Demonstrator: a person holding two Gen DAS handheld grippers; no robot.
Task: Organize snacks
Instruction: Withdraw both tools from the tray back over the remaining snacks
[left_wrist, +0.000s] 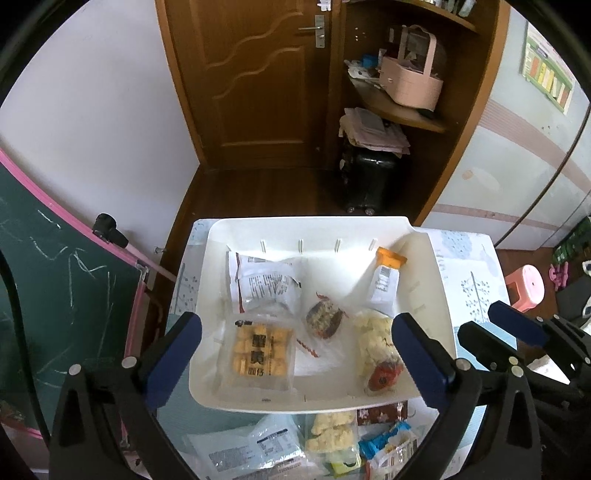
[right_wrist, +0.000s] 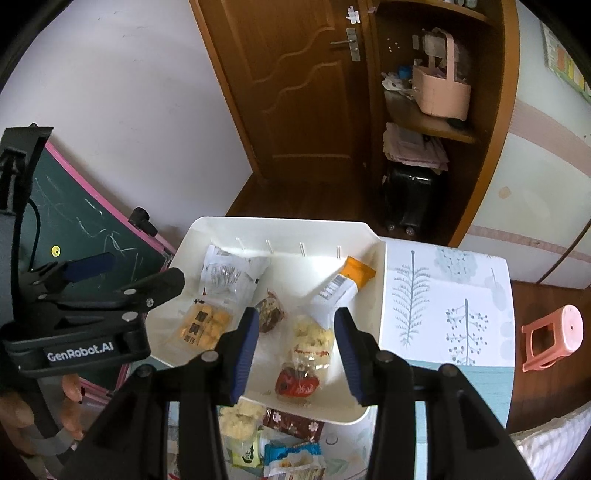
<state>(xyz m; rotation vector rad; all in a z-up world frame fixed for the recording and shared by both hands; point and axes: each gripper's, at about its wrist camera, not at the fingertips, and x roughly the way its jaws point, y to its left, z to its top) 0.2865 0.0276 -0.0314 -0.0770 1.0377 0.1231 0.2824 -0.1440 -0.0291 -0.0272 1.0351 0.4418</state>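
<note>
A white tray (left_wrist: 432, 280) sits on the table and holds several snacks. These include a white printed packet (left_wrist: 264, 284), a packet of yellow cubes (left_wrist: 260, 354), a brown cake in clear wrap (left_wrist: 323, 319), an orange-topped packet (left_wrist: 386, 284) and a pale puffed snack with a red end (left_wrist: 376, 350). My left gripper (left_wrist: 299, 350) hangs over the tray's front half, jaws wide open and holding nothing. My right gripper (right_wrist: 297, 354) is open and above the puffed snack (right_wrist: 308, 350) without touching it. More loose packets (left_wrist: 332, 432) lie in front of the tray.
The table has a tree-patterned cloth (right_wrist: 443, 306) to the right of the tray. A green chalkboard with a pink frame (left_wrist: 55, 277) stands at the left, and a pink stool (right_wrist: 554, 339) at the right. Beyond are a wooden door, shelves and a black suitcase (left_wrist: 369, 177).
</note>
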